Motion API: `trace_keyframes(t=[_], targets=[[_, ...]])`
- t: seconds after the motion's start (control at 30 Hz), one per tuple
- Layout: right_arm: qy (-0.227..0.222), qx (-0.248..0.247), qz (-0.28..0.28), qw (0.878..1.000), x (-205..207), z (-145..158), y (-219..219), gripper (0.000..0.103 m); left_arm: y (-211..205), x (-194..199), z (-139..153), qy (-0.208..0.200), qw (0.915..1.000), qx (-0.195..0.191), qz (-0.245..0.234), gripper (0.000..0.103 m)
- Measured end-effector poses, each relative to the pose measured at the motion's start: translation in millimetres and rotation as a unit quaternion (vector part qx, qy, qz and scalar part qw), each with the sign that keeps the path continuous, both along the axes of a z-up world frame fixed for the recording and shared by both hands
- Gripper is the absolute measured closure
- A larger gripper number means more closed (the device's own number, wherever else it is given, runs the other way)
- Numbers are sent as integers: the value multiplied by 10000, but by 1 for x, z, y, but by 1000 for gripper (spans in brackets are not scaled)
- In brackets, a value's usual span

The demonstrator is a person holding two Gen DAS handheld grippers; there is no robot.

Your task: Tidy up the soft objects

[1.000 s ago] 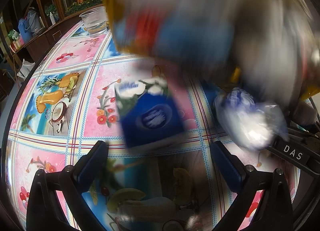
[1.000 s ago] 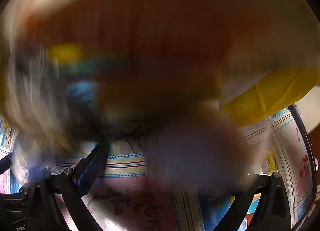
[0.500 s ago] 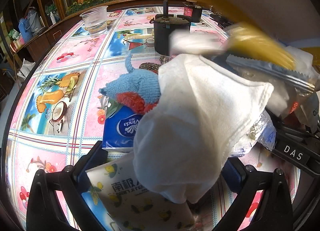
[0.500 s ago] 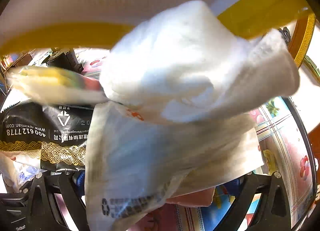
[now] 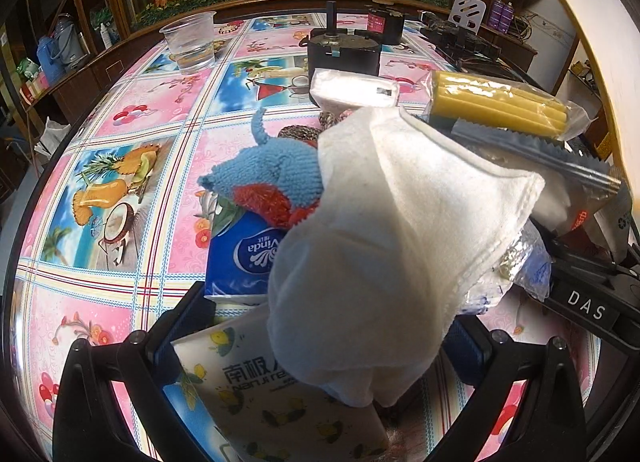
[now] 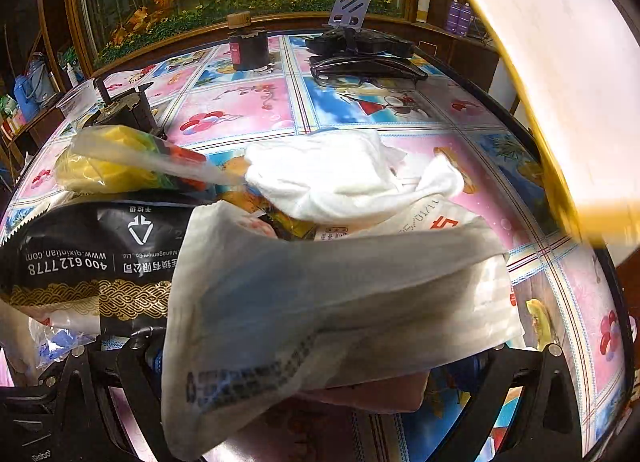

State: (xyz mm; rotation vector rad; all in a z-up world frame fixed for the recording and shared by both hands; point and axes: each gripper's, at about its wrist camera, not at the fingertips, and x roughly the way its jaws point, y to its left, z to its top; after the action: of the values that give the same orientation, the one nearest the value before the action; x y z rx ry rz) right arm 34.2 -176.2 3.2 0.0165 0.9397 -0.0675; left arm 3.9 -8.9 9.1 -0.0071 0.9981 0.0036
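Observation:
A heap of soft things lies on the patterned tablecloth [image 5: 132, 150] in front of both grippers. In the left wrist view a white cloth [image 5: 392, 246] drapes over a blue and red knitted cloth [image 5: 272, 178], a blue Vinda tissue pack [image 5: 244, 258] and a lemon-print tissue pack [image 5: 256, 390]. A bagged yellow sponge [image 5: 500, 102] lies behind. My left gripper [image 5: 320, 346] is open, its jaws on either side of the heap's near edge. In the right wrist view a pale plastic bag [image 6: 320, 302], a black packet [image 6: 80, 250] and a white cloth [image 6: 340, 174] cover my open right gripper [image 6: 320, 374].
A clear plastic cup [image 5: 190, 42] stands far left. A black box with a rod [image 5: 342, 50] and a dark jar [image 6: 248, 44] stand behind the heap. Black glasses [image 6: 364, 70] and a phone stand [image 6: 350, 8] lie at the back. A pale blurred edge [image 6: 560, 82] crosses the right.
The soft things were falling as a blur one second ago. They now lie still in a heap between and over both grippers. The grippers have not moved.

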Motion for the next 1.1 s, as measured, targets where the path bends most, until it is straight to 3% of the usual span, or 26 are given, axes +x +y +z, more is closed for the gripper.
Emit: trace_keyframes(t=[0.33, 0.5, 1.1], targets=[[-1, 0, 0, 10000, 0, 0, -1, 1, 0, 0, 0, -2, 10000, -1, 0, 0], [-6, -15, 468, 9989, 0, 0, 13, 1, 1, 0, 0, -4, 10000, -15, 19, 0], [1, 17, 774, 9970, 1, 0, 26, 1, 19, -5, -3, -27, 9996, -42, 265, 0]])
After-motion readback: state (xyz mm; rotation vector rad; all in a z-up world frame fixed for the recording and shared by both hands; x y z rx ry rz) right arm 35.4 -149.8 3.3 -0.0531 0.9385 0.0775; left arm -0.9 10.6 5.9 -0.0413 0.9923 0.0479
